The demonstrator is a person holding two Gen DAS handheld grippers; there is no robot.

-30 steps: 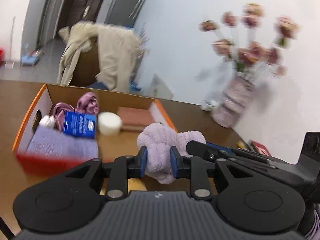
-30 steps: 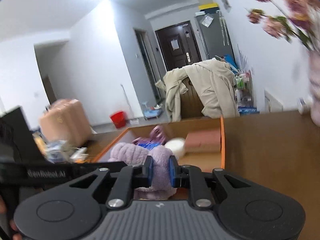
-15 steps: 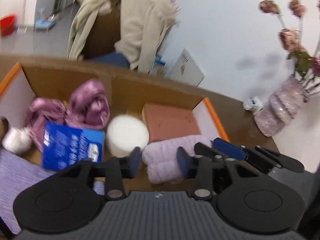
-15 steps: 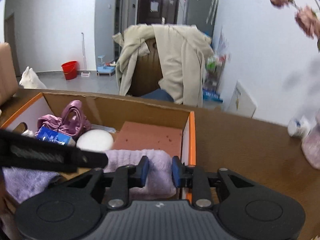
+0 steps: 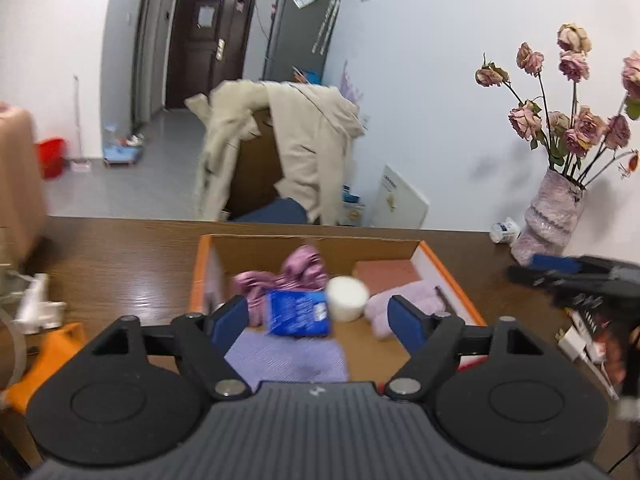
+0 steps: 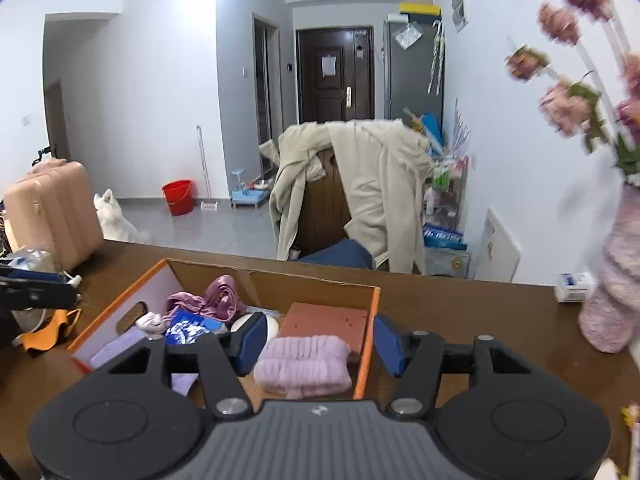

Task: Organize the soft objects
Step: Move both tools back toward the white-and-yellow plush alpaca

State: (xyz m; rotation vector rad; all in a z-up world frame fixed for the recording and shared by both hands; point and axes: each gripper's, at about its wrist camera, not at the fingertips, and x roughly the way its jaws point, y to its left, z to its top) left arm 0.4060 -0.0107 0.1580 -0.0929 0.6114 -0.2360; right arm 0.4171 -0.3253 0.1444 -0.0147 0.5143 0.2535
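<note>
Fluffy lilac towel (image 6: 303, 362), folded, lies in cardboard box (image 6: 366, 344) by its right wall, on the worktop (image 6: 460, 308). Right tool (image 6: 316, 344) and left tool (image 5: 318, 324) both opening, released, angled down, nothing gripped.

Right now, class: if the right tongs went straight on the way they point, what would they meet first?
Probably the folded lilac towel lying in the cardboard box, between the opening right tongs; depth is uncertain.
</note>
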